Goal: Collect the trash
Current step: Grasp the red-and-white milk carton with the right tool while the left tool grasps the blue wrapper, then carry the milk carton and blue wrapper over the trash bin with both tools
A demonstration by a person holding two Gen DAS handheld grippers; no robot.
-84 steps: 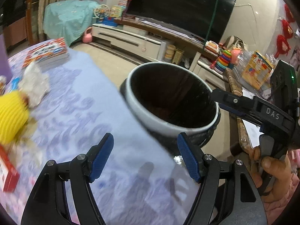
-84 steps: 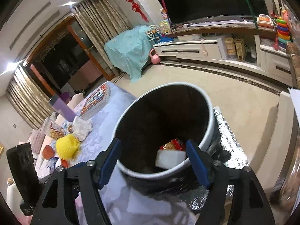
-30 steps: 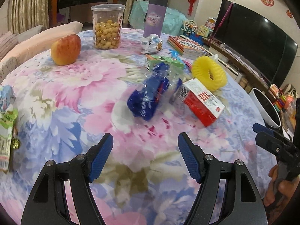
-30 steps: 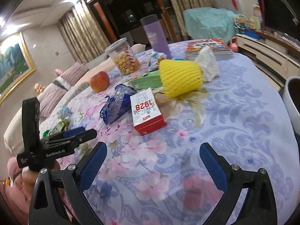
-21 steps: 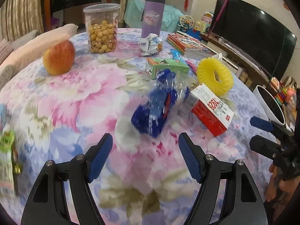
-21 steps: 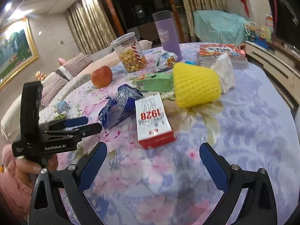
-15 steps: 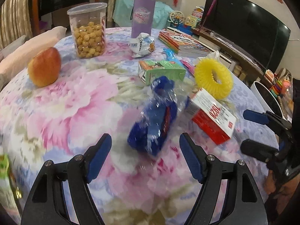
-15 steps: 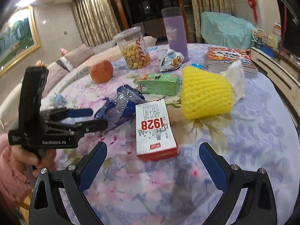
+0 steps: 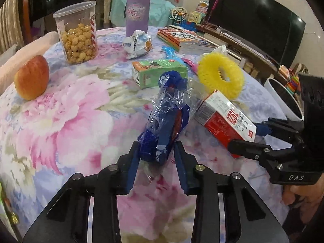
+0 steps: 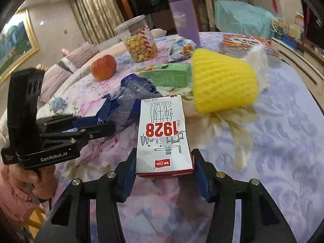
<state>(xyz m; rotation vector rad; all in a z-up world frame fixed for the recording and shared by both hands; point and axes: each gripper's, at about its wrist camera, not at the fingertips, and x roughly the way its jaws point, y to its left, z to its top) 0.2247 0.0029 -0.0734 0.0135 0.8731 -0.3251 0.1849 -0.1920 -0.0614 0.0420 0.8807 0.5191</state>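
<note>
Two grabs at once: my left claw (image 9: 156,156) is clenching the wrapper (image 9: 165,119), my right claw (image 10: 163,171) is squeezing the carton (image 10: 163,135); lifting both straight, gently, toward the bin (image 9: 283,99) past the table's right edge.

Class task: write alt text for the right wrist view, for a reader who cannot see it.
The right gripper clamps a red-and-white milk carton lying on a floral tablecloth. To its left, the left gripper grips a blue plastic wrapper.

Left gripper (image 9: 156,158) now around blue wrapper (image 9: 166,119); right gripper (image 10: 164,174) around milk carton (image 10: 163,135).
</note>
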